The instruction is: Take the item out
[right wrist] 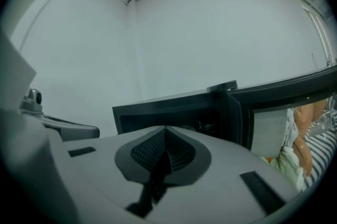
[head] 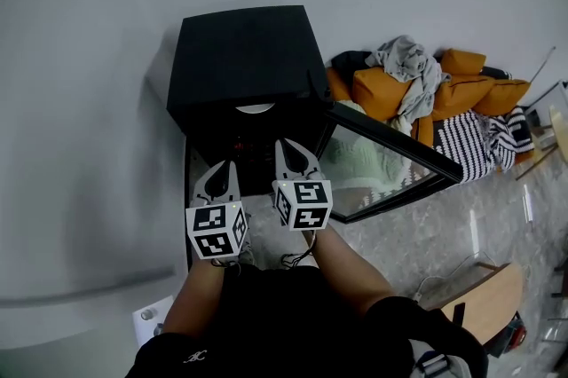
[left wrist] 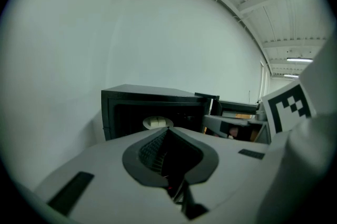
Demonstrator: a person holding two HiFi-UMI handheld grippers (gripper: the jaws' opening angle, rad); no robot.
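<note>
A black cabinet [head: 244,57] stands on the floor against the white wall, its glass door [head: 390,163] swung open to the right. Inside, near the top of the opening, lies a pale round item [head: 256,108], also visible in the left gripper view as a whitish item [left wrist: 157,122]. My left gripper [head: 223,167] is shut and empty, held just before the opening at its left. My right gripper [head: 287,146] is shut and empty too, at the mouth of the opening. Both gripper views look over closed jaws, left gripper [left wrist: 167,130] and right gripper [right wrist: 166,128], into the dark cabinet interior [right wrist: 174,112].
A heap of orange cushions and clothes [head: 417,88] with striped fabric [head: 470,141] lies right of the cabinet behind the door. A wooden board [head: 484,301] sits at the lower right. A small white box [head: 151,316] lies at the lower left by the wall.
</note>
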